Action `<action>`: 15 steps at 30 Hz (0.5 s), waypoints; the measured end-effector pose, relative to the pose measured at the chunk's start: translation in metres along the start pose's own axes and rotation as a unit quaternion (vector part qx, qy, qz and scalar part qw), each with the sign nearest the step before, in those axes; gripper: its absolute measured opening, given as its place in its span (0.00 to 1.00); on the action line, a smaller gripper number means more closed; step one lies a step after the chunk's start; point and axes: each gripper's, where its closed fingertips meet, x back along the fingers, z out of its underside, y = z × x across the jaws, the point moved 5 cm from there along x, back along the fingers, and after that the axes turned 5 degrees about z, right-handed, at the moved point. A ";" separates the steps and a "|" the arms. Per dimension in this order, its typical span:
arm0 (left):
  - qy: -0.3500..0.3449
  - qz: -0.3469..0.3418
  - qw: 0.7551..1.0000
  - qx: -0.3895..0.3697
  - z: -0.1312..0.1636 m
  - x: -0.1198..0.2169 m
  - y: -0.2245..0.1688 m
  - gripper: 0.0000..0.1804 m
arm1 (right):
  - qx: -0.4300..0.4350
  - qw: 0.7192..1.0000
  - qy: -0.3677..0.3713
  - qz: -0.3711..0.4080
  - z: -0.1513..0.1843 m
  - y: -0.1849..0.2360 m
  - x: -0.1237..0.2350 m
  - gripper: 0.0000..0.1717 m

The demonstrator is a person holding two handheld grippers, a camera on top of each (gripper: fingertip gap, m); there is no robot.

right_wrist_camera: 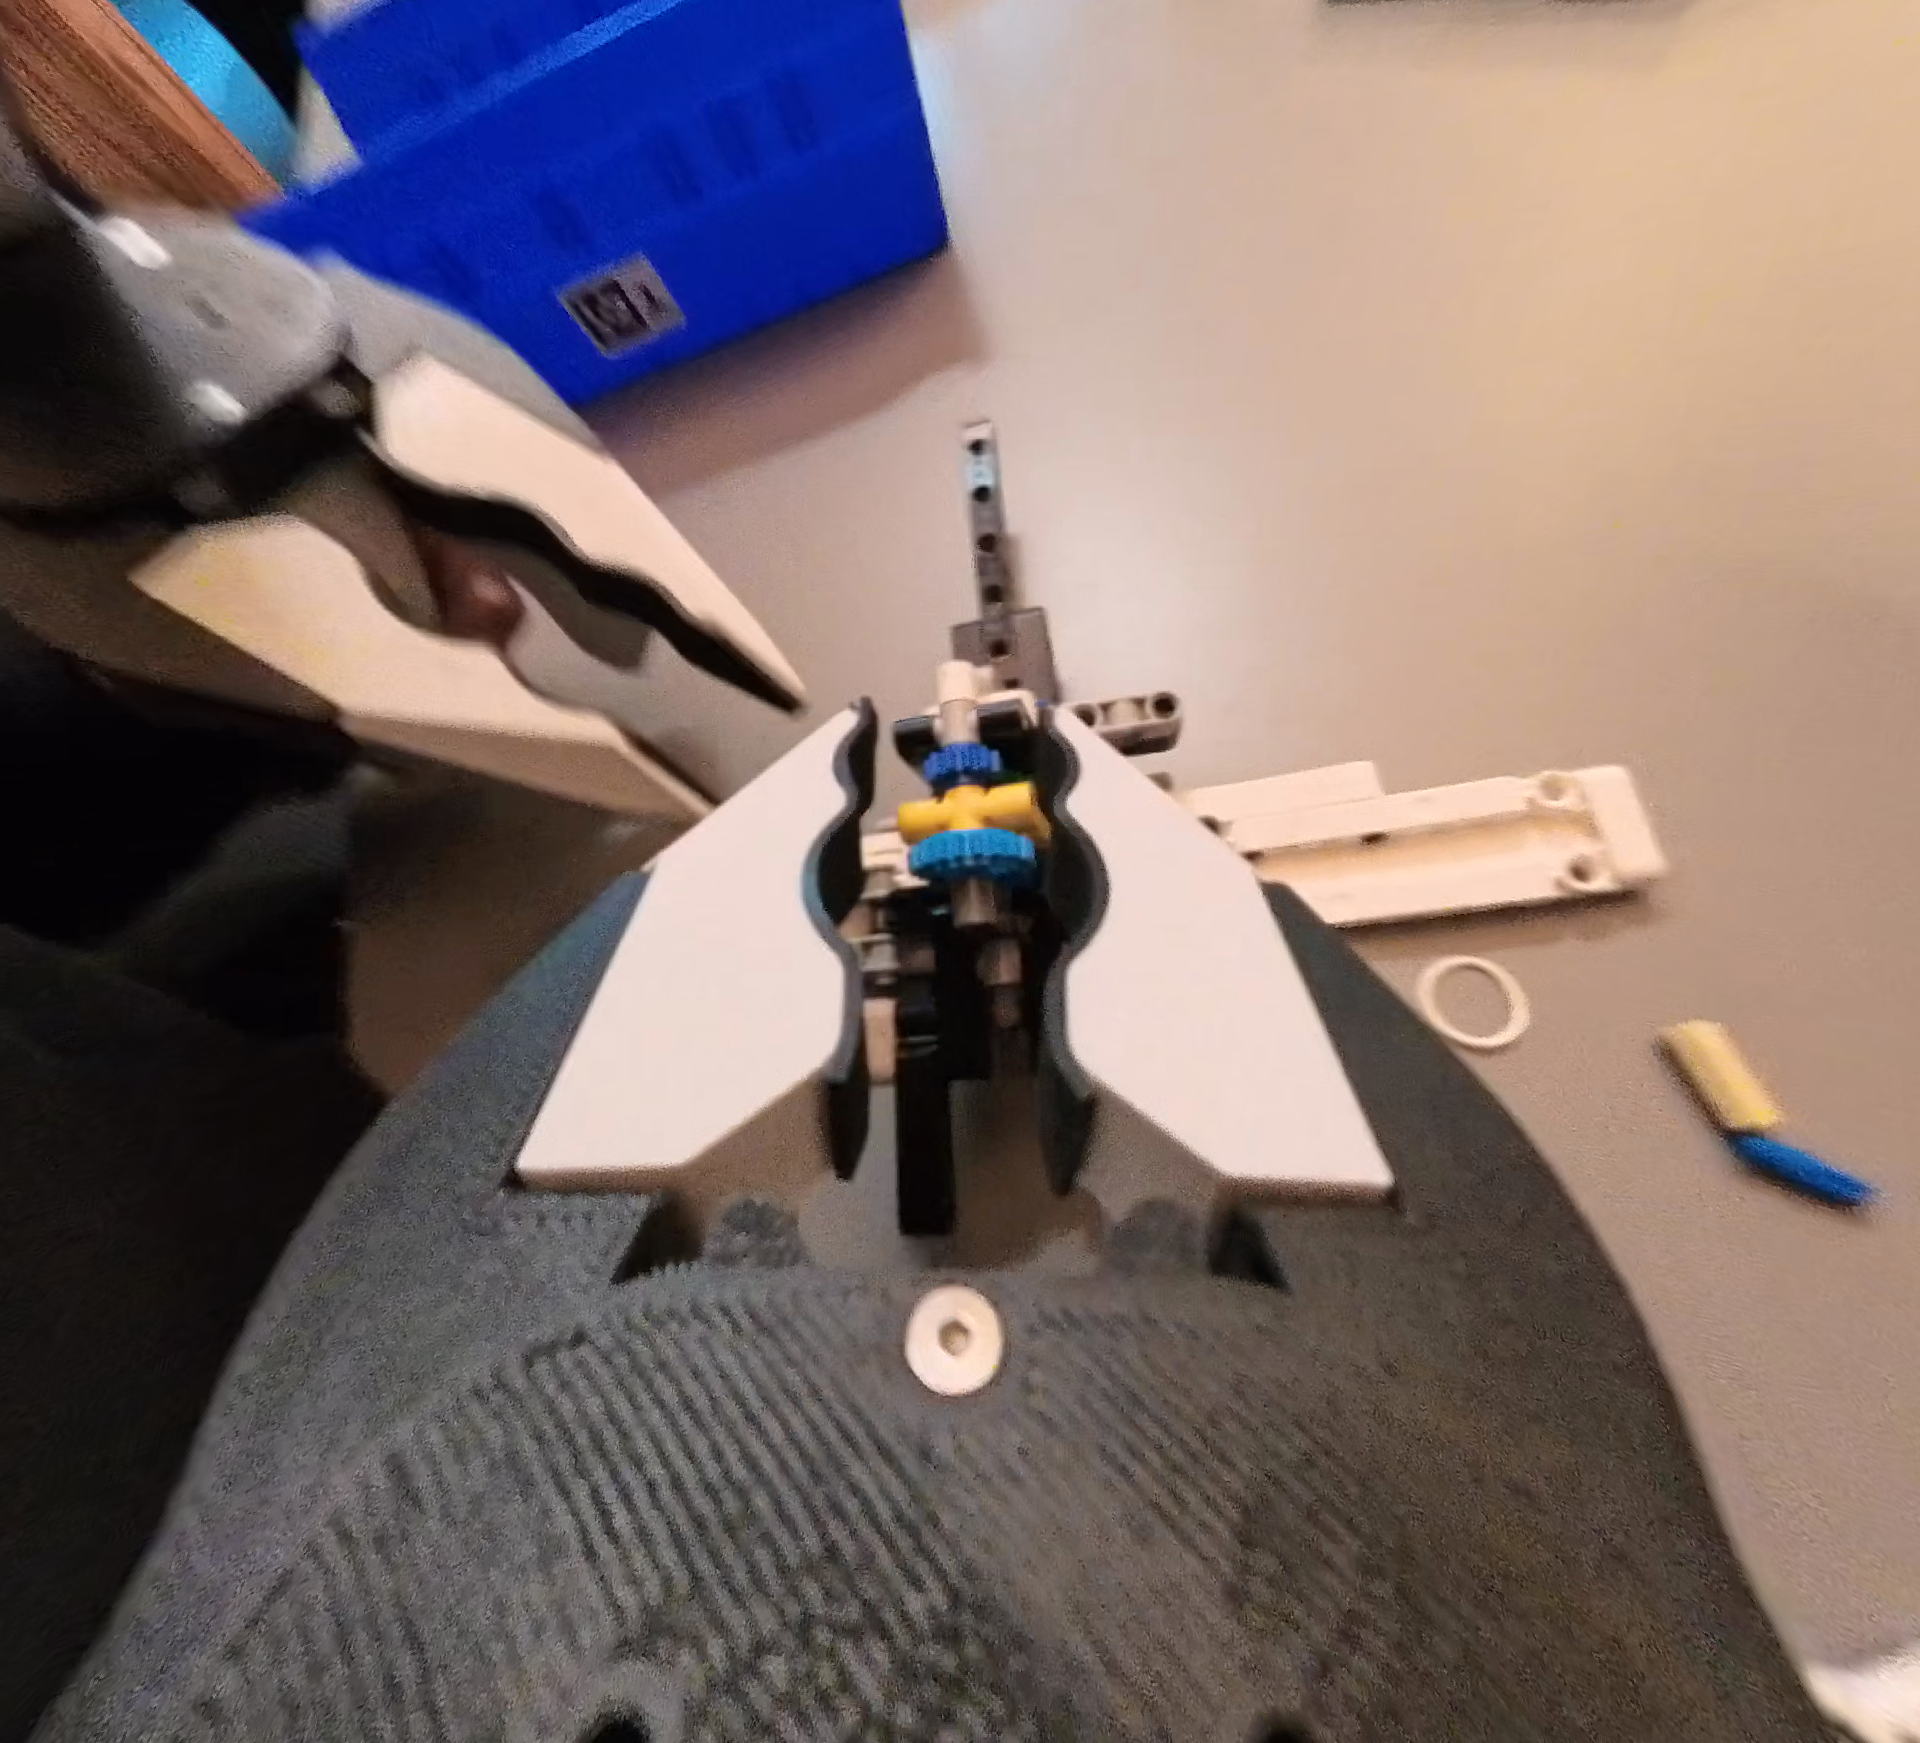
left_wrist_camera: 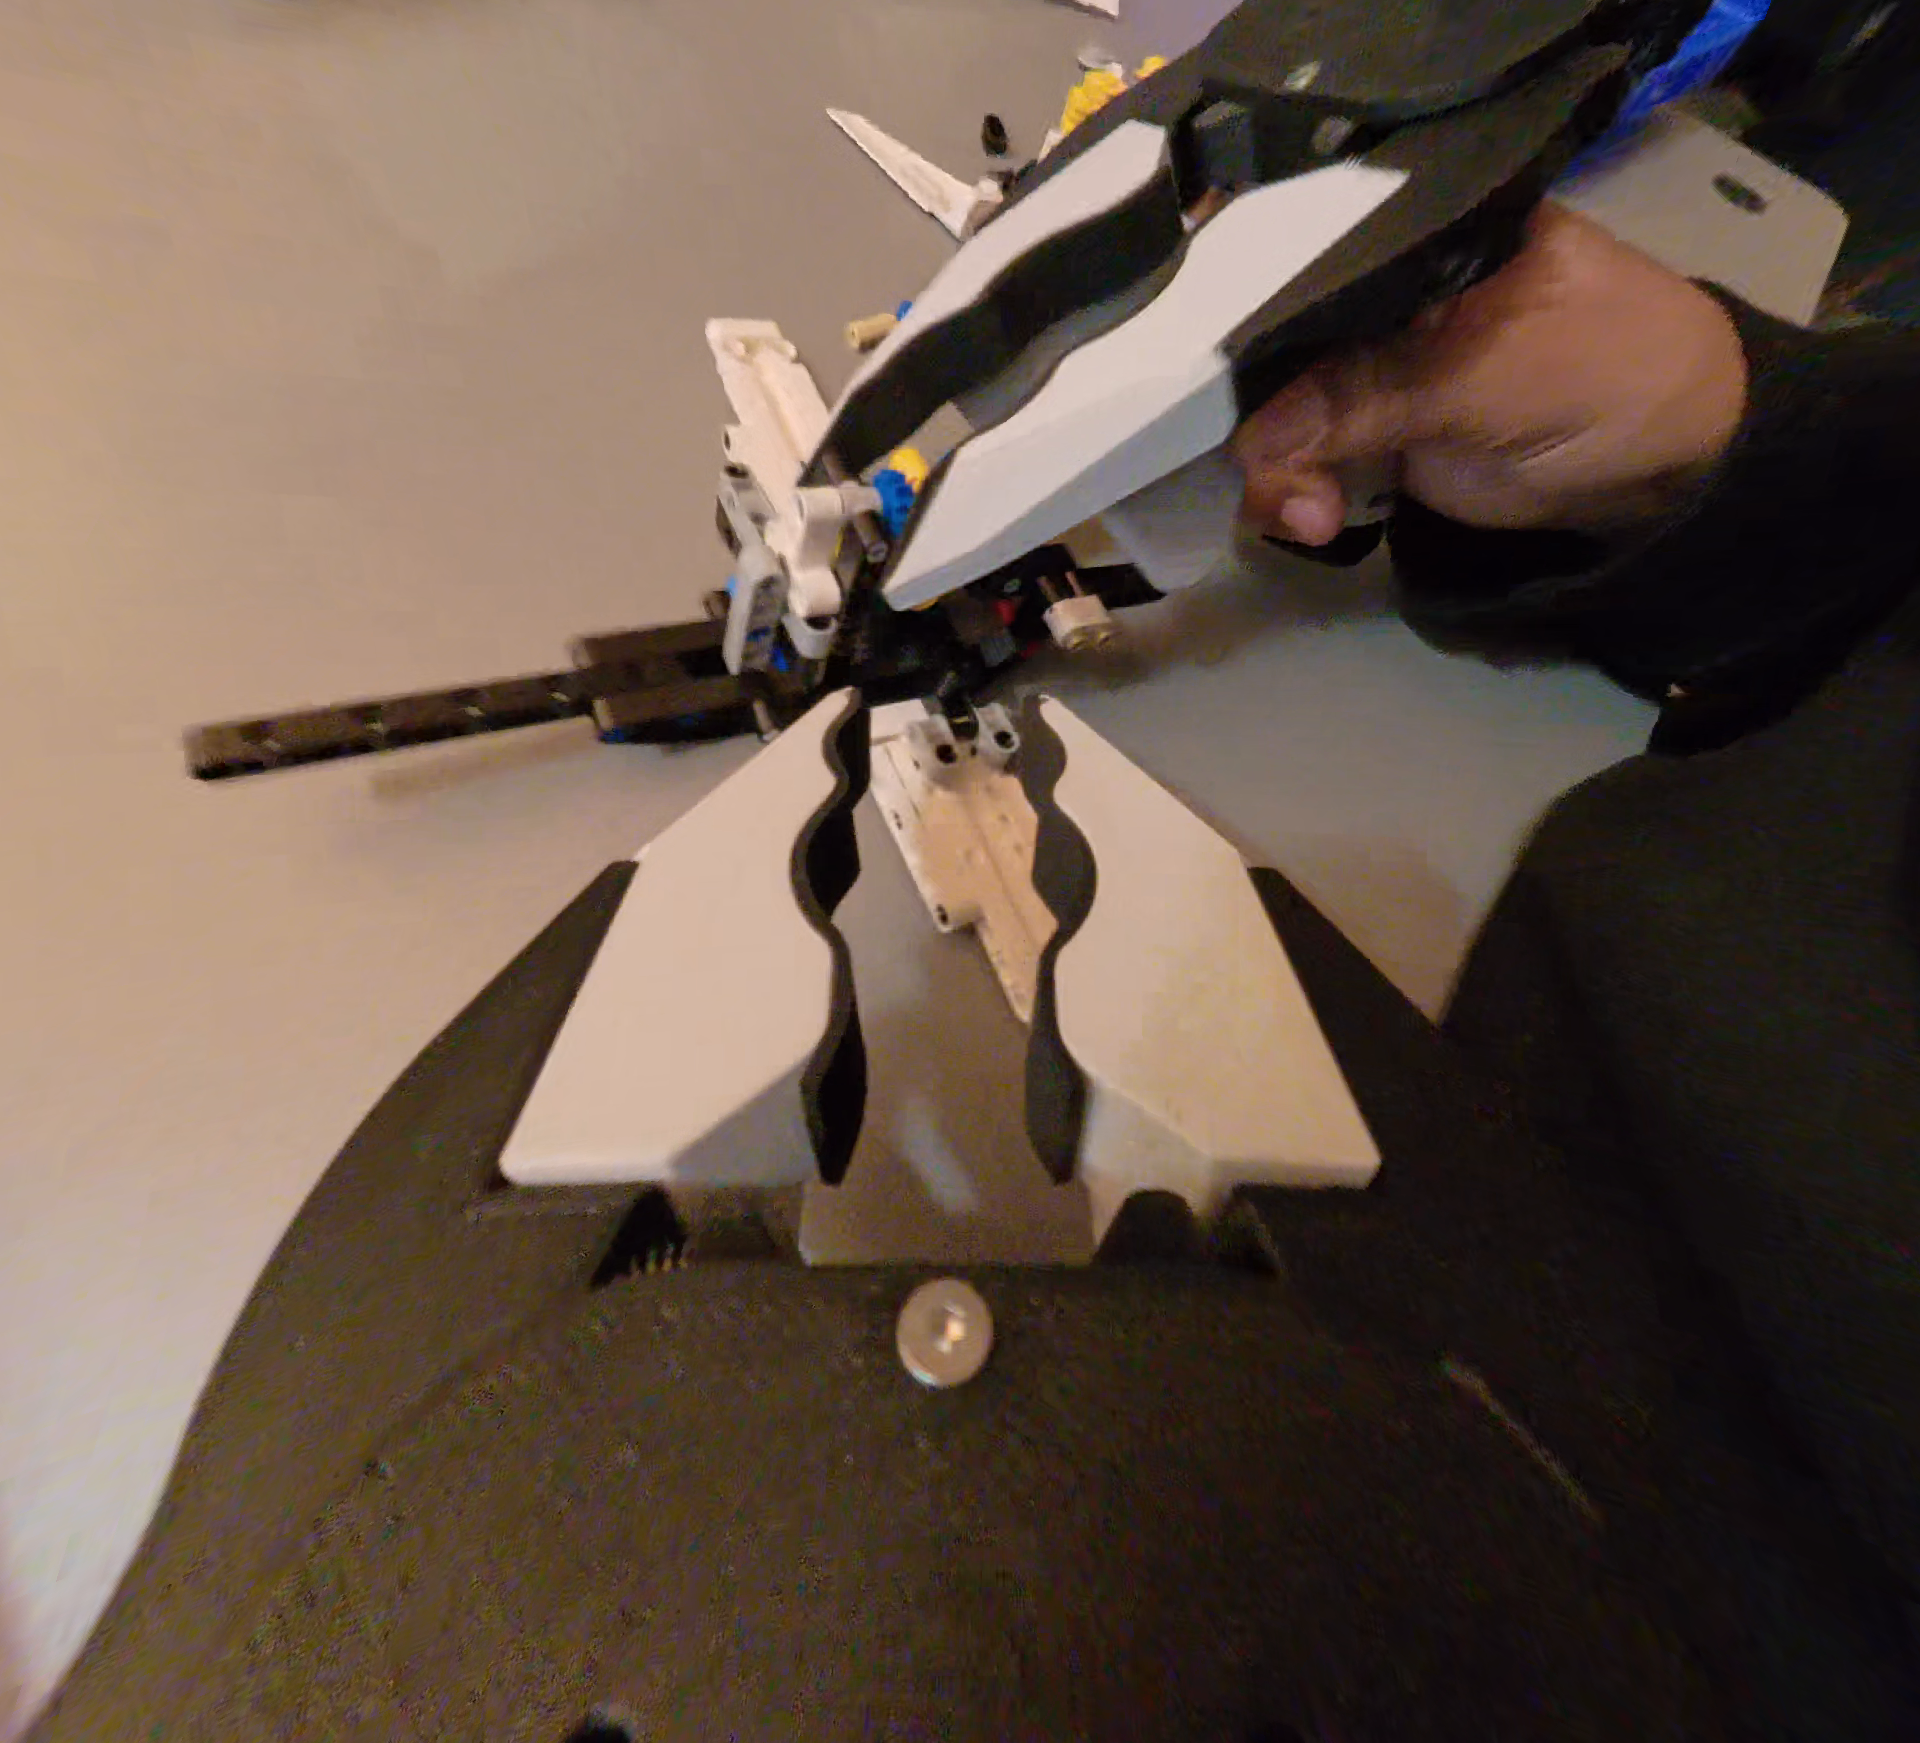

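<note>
A person's 2 handheld grippers are meeting over a small brick-built model (right_wrist_camera: 971,810) that is resting on a grey table (left_wrist_camera: 312,343).

The right gripper (right_wrist_camera: 956,717) is straddling the model's upper part, with a stack of 2 blue gears and 1 yellow connector sitting between its parted fingers. The yellow piece is lying against the right-hand pad, and a sliver of space is showing at the other pad near the tip. Deeper in, the dark frame is filling the gap, so whether the pads are pressing cannot be told.

The left gripper (left_wrist_camera: 940,706) is standing open, clamping nothing. Its tips are sitting just short of the model's black core, and the end of a white panel (left_wrist_camera: 977,852) is lying loosely between its fingers.

The model's long axis is following its black beam (left_wrist_camera: 416,722), which is lying flat and pointing straight away from the right gripper, leftward across the left wrist view. The white panels are jutting out crosswise to that beam.

Off to the right, a white ring (right_wrist_camera: 1473,1002) and a yellow-and-blue piece (right_wrist_camera: 1725,1085) are lying loose, well apart from the model. A blue bin (right_wrist_camera: 644,135) is standing beyond.
</note>
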 end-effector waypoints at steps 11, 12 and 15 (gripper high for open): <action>0.028 -0.095 0.992 0.078 0.008 -0.007 0.028 0.00 | -0.076 0.992 0.060 -0.077 0.022 -0.008 0.029 0.27; 0.024 -0.083 0.992 0.096 0.007 -0.007 0.031 0.00 | -0.080 0.991 0.060 -0.088 0.022 -0.004 0.029 0.26; 0.013 -0.068 0.991 0.116 0.002 -0.005 0.040 0.00 | -0.089 0.989 0.065 -0.102 0.025 0.012 0.023 0.26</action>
